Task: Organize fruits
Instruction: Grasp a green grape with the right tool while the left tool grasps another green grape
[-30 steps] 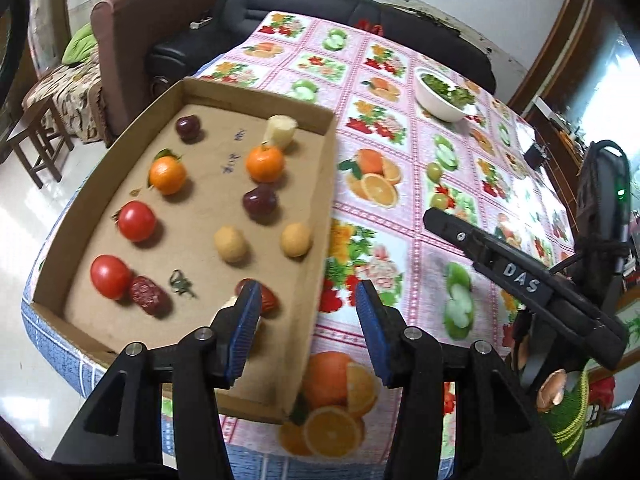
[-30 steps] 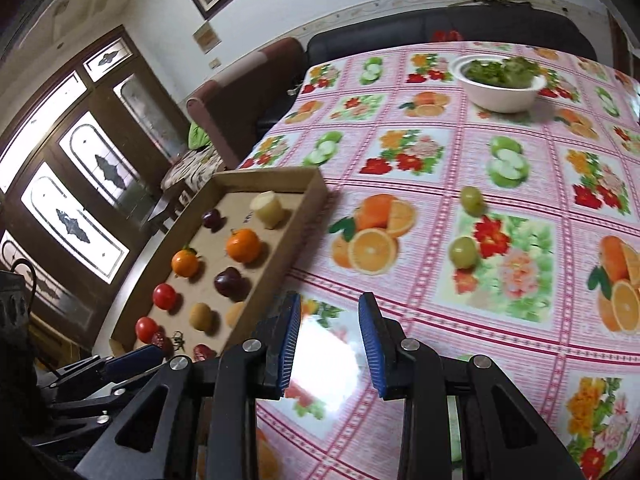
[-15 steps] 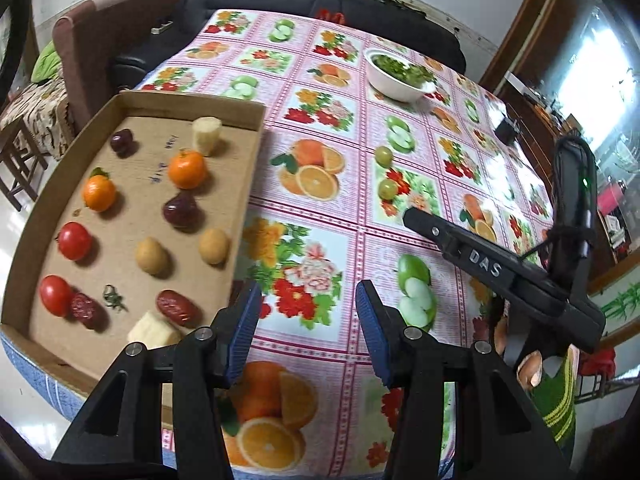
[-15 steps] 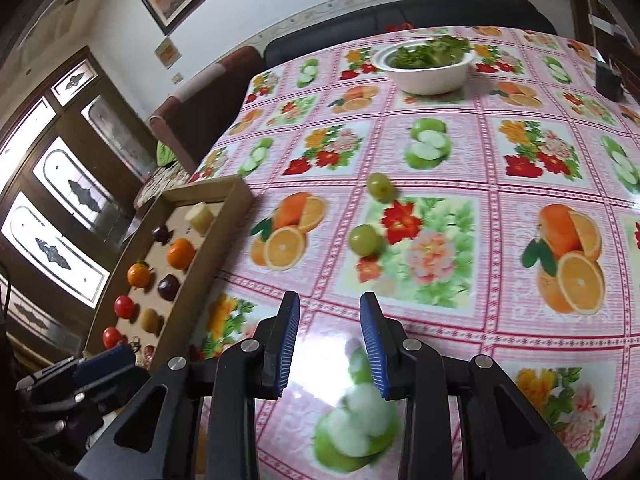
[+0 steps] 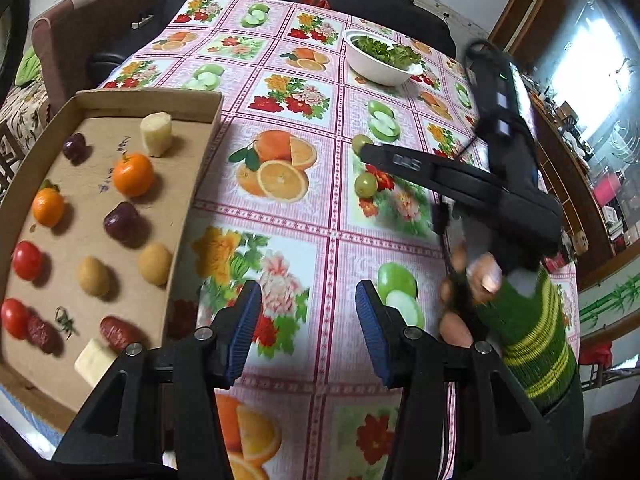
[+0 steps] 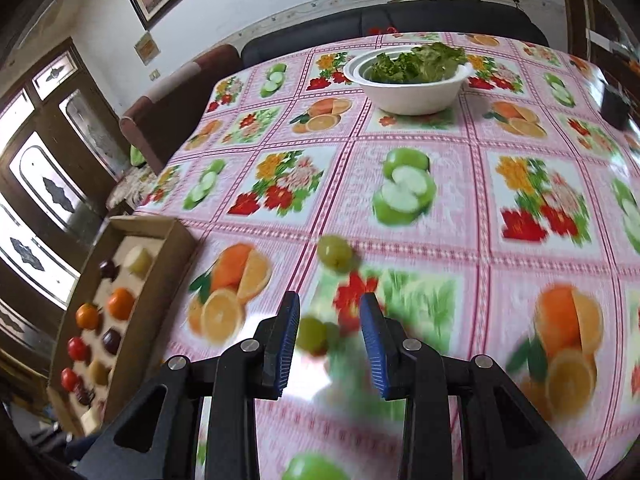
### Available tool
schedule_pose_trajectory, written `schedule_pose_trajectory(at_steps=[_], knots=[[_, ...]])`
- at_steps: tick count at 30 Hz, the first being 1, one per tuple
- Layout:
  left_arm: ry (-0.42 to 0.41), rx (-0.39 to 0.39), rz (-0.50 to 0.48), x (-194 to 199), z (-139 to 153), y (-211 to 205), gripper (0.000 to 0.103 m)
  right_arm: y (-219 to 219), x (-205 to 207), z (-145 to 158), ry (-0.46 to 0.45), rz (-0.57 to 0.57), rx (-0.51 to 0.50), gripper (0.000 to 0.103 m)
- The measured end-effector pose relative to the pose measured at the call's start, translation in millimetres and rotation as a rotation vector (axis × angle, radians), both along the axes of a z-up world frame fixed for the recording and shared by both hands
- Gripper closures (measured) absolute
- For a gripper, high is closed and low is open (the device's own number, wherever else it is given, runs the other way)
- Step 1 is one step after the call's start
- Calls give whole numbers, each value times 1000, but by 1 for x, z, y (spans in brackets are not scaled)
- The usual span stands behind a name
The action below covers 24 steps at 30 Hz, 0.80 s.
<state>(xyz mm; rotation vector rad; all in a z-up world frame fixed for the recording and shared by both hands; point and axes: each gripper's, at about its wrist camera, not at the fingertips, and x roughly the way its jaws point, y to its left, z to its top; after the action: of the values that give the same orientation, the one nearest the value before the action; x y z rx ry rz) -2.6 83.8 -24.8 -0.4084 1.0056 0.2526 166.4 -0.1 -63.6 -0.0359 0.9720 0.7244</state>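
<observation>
**Fruit count on the table**

The brown cardboard tray (image 5: 188, 208) at the left holds two round orange tangerines (image 5: 133, 174), two red tomatoes (image 5: 26, 260), two dark purple plums (image 5: 121, 221), two tan round fruits (image 5: 154, 263), two wrinkled red dates (image 5: 118, 329) and two pale cut chunks (image 5: 156, 133). Right of it, on the flowered tablecloth (image 5: 280, 240), lie two loose green grapes (image 5: 366, 184). One white bowl of green leaves (image 5: 380, 65) stands at the far end.

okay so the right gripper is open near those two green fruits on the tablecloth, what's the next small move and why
Probably ease the right gripper forward and down so its open fingers straddle the nearer green fruit, then close. That fruit lies loose on the tablecloth, outside the cardboard tray, just ahead of the fingertips.
</observation>
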Motion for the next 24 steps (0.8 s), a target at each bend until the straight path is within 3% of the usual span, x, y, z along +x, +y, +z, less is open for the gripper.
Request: schedule_pose_trajectory(at_steps=[7, 10, 19, 24], knots=[[11, -11, 0, 33, -8, 1, 56, 34, 27, -14, -24, 35, -70, 73], [18, -13, -18, 48, -13, -1, 56, 34, 30, -12, -24, 49, -73, 81], [40, 6, -73, 98, -27, -16, 56, -46, 21, 24, -30, -71, 96, 81], [54, 10, -66, 116, -34, -20, 56, -81, 16, 27, -23, -129, 123, 80]])
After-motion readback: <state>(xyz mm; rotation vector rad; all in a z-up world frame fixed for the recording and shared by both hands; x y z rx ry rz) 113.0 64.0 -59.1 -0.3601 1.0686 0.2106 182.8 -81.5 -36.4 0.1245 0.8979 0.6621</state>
